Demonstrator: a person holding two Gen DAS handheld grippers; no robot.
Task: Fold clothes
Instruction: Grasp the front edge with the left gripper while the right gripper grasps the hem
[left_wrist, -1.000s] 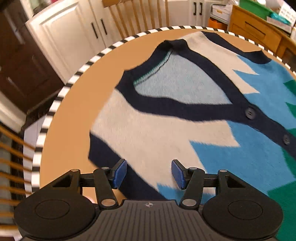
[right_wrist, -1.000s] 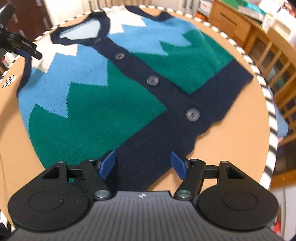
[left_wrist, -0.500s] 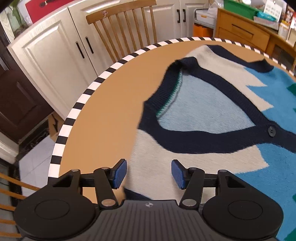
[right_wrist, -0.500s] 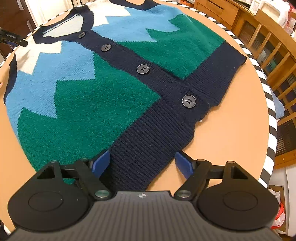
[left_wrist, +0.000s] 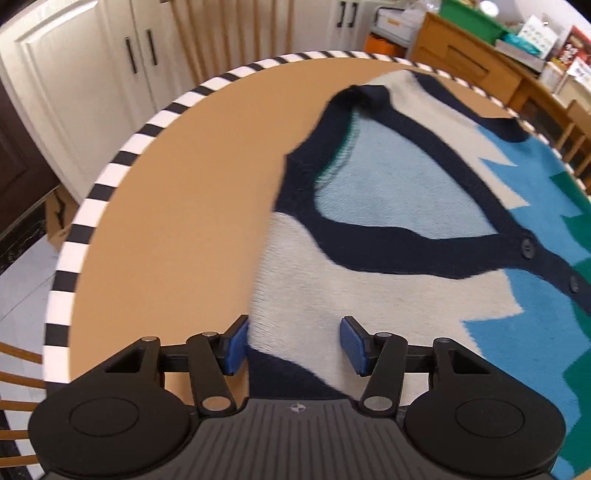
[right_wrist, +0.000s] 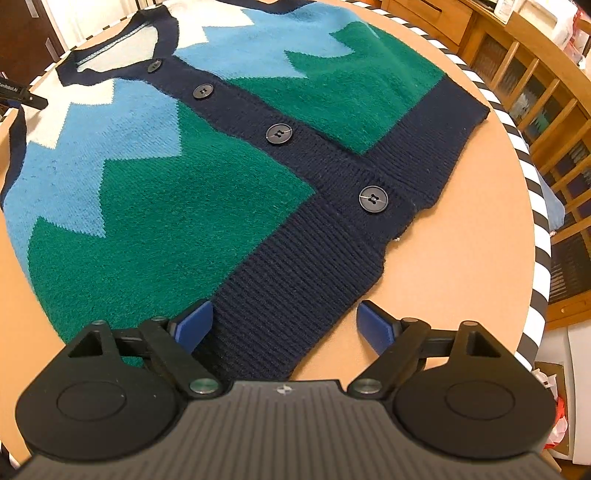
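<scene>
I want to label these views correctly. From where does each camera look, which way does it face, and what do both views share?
Left wrist: sits on the left gripper, over the near shoulder of the cardigan, facing its neckline and the cabinets behind; only its own open jaws show.
Right wrist: sits on the right gripper, at the navy hem, facing up the button band toward the neckline; its own open jaws show, plus a dark tip at the left edge, perhaps the other gripper.
Shared: the cardigan and the table.
</scene>
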